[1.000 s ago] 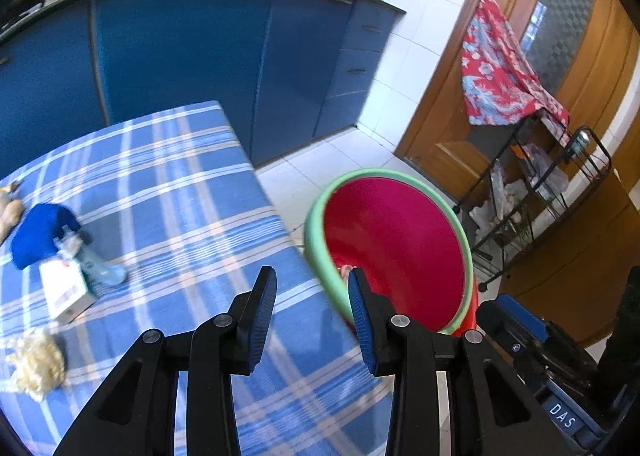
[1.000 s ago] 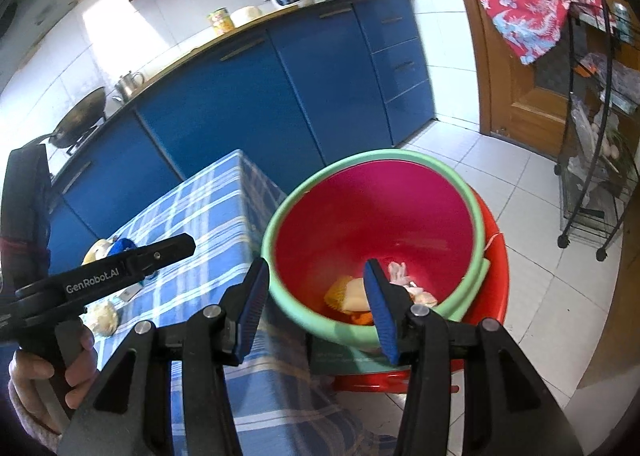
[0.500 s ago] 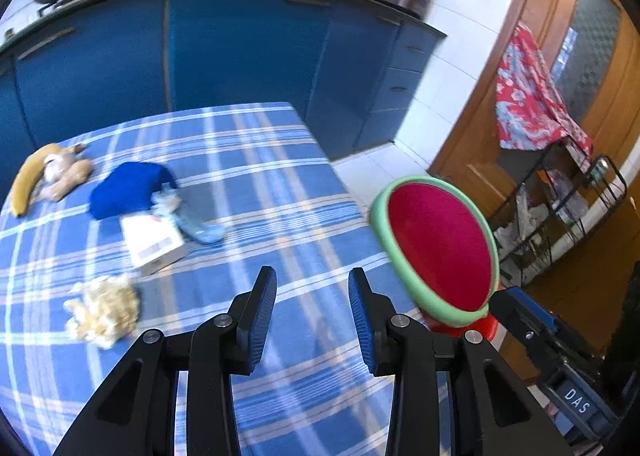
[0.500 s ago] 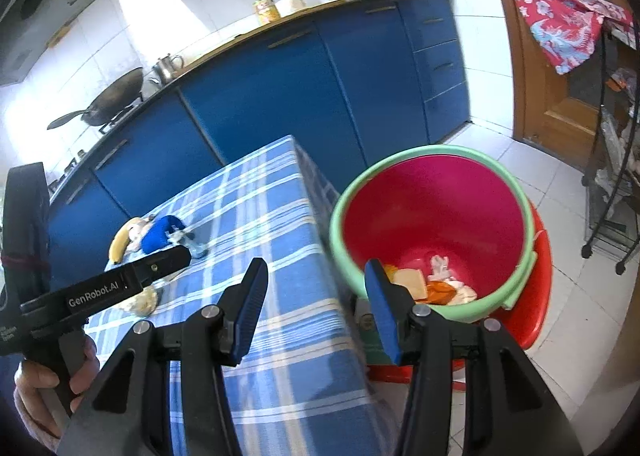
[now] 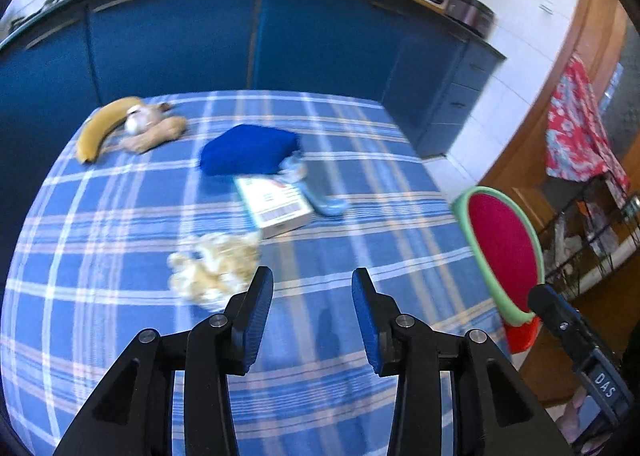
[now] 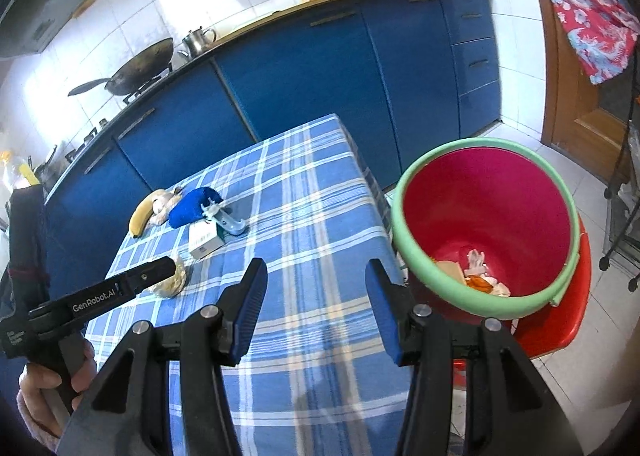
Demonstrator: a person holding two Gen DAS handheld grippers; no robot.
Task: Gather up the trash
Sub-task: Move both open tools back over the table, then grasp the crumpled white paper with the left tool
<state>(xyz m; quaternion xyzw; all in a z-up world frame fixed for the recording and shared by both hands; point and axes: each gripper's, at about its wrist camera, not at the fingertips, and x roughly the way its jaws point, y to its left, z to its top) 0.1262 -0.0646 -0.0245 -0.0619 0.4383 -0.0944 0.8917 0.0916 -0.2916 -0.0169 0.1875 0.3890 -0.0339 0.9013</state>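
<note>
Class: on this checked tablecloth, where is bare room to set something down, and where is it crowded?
Bare: the near half of the tablecloth and the strip toward the bin. Crowded: the far left part, where banana, blue cloth, white box and crumpled wad lie.

The tablecloth (image 5: 360, 176) is woven checked cloth, matt. The bin (image 6: 486, 224) is smooth glossy plastic. At 12 o'clock the cabinet doors (image 6: 312, 68) look glossy; the door frame (image 6: 560, 88) is varnished wood.

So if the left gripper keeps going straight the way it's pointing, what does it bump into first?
Probably the checked tablecloth itself. The left gripper, empty with jaws opening, points at bare cloth; the crumpled tissue wad sits just left of that line.
</note>
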